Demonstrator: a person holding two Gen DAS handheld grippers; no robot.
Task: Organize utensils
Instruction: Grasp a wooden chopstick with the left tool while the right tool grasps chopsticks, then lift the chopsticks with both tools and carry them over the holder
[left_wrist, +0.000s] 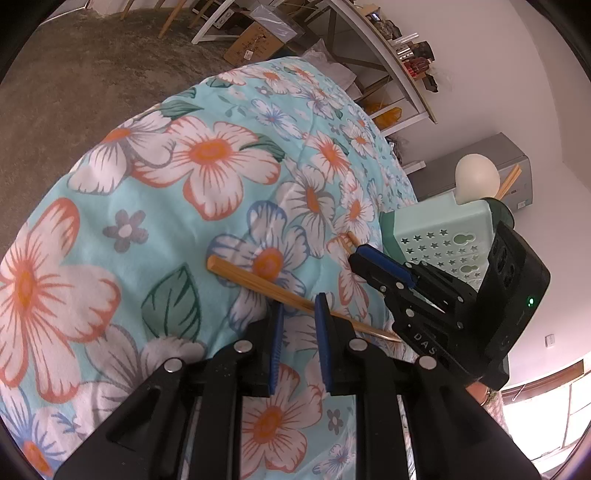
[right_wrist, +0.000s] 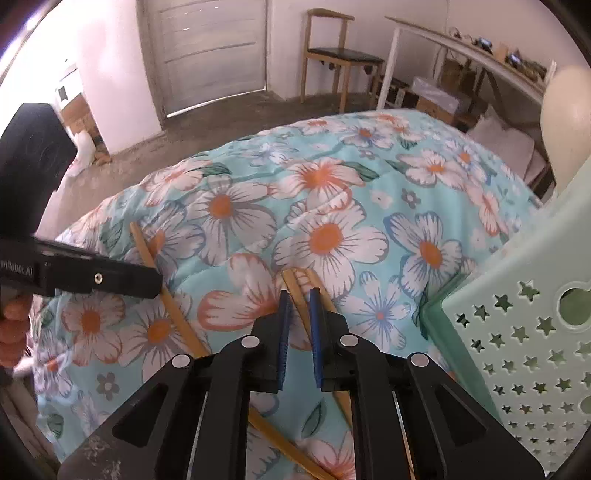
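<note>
Black gripper fingers fill the bottom of both views. At lower centre of the left wrist view, the left gripper (left_wrist: 300, 314) hovers with jaws narrow and nothing visibly pinched, just over one bamboo chopstick (left_wrist: 258, 282) lying slantwise on the floral blanket (left_wrist: 110, 229). Right of it, the right gripper (right_wrist: 298, 295) has its blue pads nearly closed on a second chopstick (right_wrist: 295, 286), likely to lift it. At far right stands the mint utensil holder (right_wrist: 524, 332), the probable destination.
</note>
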